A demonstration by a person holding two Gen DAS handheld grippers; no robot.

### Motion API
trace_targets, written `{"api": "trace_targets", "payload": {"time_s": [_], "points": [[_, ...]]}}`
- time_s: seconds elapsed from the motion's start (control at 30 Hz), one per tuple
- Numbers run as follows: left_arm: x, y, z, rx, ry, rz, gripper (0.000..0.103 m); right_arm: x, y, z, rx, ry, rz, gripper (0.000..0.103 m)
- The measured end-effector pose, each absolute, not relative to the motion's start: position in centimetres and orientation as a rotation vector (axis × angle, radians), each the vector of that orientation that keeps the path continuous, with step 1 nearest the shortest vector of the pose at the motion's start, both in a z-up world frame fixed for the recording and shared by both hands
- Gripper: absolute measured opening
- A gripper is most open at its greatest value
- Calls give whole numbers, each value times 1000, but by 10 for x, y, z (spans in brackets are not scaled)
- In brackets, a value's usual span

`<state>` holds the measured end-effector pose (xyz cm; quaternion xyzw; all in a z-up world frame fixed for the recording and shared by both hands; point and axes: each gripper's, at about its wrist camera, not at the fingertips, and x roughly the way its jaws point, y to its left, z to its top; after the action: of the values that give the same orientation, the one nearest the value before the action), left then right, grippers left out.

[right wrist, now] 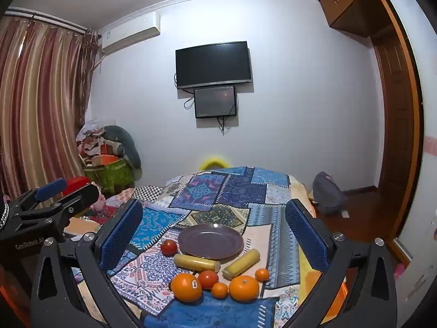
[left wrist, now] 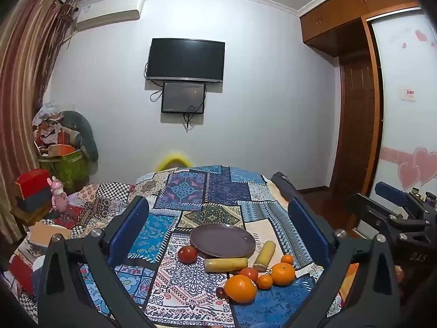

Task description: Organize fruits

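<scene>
Two hand-held grippers hover side by side above a table covered with a blue patchwork-print cloth (left wrist: 191,191). The left gripper (left wrist: 218,229) has its jaws spread wide with nothing between them; the right gripper (right wrist: 213,229) likewise has wide, unloaded jaws. In the left wrist view the right gripper's black body appears at the right edge, and in the right wrist view the left gripper's body appears at the left edge.

A round, shallow purple plate (right wrist: 210,242) lies flat near the middle of the cloth, with no fruit on it. A red tomato (right wrist: 168,247) sits just beside its left rim. Two yellow cylindrical banana pieces lie in front of the plate: the left banana piece (right wrist: 196,263) lies nearly crosswise, and the right banana piece (right wrist: 241,263) is angled toward the plate.

Nearer the cameras is a loose cluster: a large orange with a sticker (right wrist: 186,287), a second red tomato (right wrist: 208,279), a small tangerine (right wrist: 219,290), a large orange with a green stem end (right wrist: 243,287) and another small tangerine (right wrist: 262,274). A small dark red fruit (left wrist: 220,292) lies beside the stickered orange, seen only in the left wrist view.

A black wall-mounted television (right wrist: 213,64) hangs on the far wall.
</scene>
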<state>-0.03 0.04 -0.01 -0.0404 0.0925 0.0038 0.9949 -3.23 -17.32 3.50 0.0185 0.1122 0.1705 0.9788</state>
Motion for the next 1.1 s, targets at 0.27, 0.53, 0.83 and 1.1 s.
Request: {"api": "trace_targets", "payload": {"time_s": [0.27,0.53,0.83,1.1], "points": [[3,4,7,-73,190,3,103,-33,-174,36,37,223,340,103],[-3,-6,4,-45,182,4,103,-35,-169,36,31,217,334,103],[-3,-4,3,-47,181,5,103,-35,-175,39,29,214,338,103],[-2,-5,2,-41,185,1,103,-36,-174,38,25,211,337,103]]}}
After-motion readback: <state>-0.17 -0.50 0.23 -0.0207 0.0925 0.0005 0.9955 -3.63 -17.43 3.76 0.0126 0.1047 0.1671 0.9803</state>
